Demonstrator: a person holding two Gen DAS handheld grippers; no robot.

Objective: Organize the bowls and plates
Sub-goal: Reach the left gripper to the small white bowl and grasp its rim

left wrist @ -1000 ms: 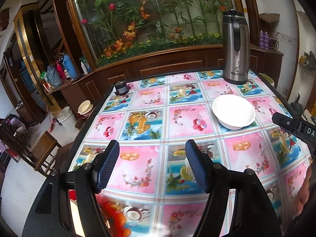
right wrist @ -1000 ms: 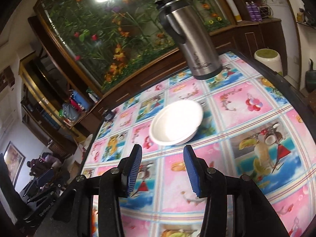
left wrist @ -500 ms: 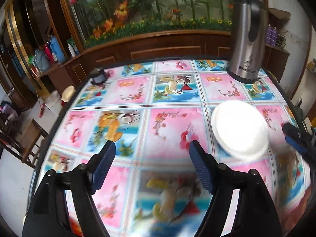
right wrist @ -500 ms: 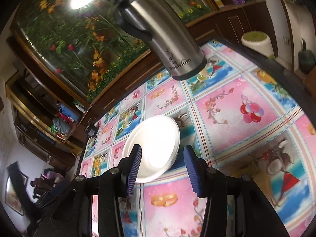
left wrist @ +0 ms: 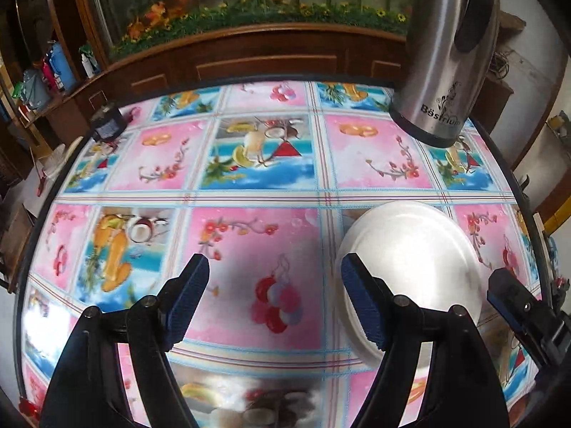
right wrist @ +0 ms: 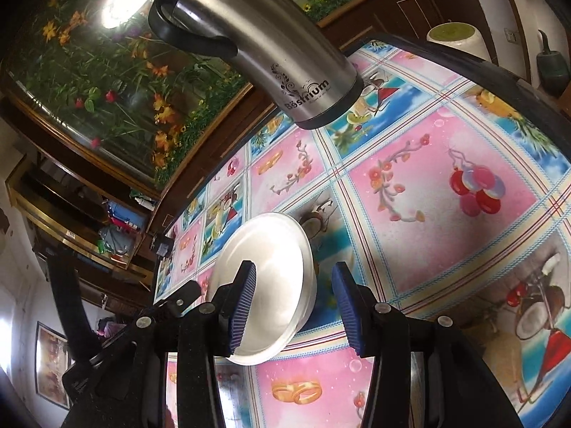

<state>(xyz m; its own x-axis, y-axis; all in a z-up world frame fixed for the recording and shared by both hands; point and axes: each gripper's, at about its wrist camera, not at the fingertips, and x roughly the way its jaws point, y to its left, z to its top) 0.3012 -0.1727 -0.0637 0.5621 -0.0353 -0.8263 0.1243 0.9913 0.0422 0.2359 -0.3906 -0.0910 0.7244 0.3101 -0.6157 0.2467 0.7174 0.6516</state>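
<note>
A white bowl (left wrist: 410, 260) sits on the patterned tablecloth at the right of the table; it also shows in the right wrist view (right wrist: 274, 285). My left gripper (left wrist: 274, 303) is open and empty, just left of the bowl, its right finger by the bowl's near-left rim. My right gripper (right wrist: 292, 306) is open, with the bowl's right rim between the fingers: left pad over the inside, right pad outside. The right gripper's tip (left wrist: 514, 299) shows at the bowl's right side in the left wrist view.
A tall steel thermos jug (left wrist: 446, 53) stands behind the bowl, also seen in the right wrist view (right wrist: 271, 46). A small dark jar (left wrist: 107, 125) sits at the table's far left corner. The table's (left wrist: 249, 185) dark edge runs close on the right.
Both grippers have moved forward and lower toward the bowl. The right gripper now straddles the bowl's rim; the left one has come up beside it.
</note>
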